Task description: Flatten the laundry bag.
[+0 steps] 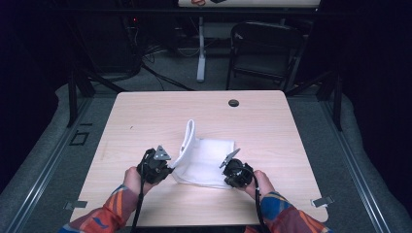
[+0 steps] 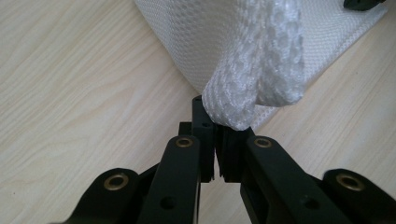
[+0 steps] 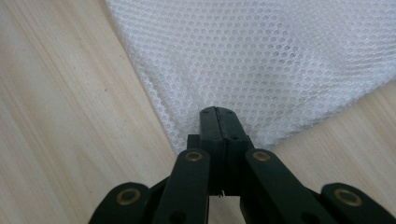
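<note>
Mesh cloth (image 1: 206, 162) lies half folded on the table (image 1: 145, 121); left gripper (image 2: 223, 125) and right gripper (image 3: 217, 122) each pinch 1 corner, folding unfinished.

White mesh cloth held at two corners on the desk

The left gripper (image 1: 156, 166) lifts the near-left corner of the white mesh cloth (image 1: 206, 160), so that edge stands up in a curl; the right gripper (image 1: 236, 172) sits at the near-right corner, low on the pale wooden desk (image 1: 145, 116). A dark folding chair (image 1: 265, 48) stands beyond.
</note>
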`<act>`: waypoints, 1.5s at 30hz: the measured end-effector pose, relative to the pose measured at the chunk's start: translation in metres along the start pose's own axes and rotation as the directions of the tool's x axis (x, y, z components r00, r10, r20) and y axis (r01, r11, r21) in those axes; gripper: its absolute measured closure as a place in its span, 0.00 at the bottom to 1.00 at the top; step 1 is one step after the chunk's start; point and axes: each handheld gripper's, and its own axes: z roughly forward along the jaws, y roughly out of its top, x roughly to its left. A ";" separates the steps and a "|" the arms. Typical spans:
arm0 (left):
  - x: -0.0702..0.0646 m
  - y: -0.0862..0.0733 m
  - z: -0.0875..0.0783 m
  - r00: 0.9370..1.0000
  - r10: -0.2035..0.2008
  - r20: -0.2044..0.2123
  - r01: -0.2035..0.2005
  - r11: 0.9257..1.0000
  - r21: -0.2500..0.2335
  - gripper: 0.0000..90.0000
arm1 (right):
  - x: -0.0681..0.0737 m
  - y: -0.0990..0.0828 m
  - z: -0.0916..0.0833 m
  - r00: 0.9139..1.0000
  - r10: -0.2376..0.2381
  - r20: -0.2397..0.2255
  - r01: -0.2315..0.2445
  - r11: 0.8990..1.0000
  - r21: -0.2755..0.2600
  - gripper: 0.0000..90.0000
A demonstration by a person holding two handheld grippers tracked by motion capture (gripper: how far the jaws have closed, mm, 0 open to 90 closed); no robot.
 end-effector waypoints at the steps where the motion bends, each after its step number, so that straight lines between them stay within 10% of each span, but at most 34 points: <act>1: 0.002 -0.002 0.000 1.000 -0.008 -0.003 0.008 1.000 0.011 0.97 | -0.001 0.000 0.000 1.000 0.001 0.003 -0.001 1.000 0.001 1.00; 32: 0.001 -0.013 0.008 0.995 -0.043 0.093 0.032 0.993 0.114 0.95 | -0.019 -0.009 -0.005 0.997 0.053 0.051 -0.054 0.999 0.010 1.00; 45: 0.016 -0.039 -0.022 0.993 -0.110 0.051 0.102 0.984 0.144 0.39 | -0.027 -0.009 -0.015 0.997 0.048 0.053 -0.050 0.998 0.024 0.91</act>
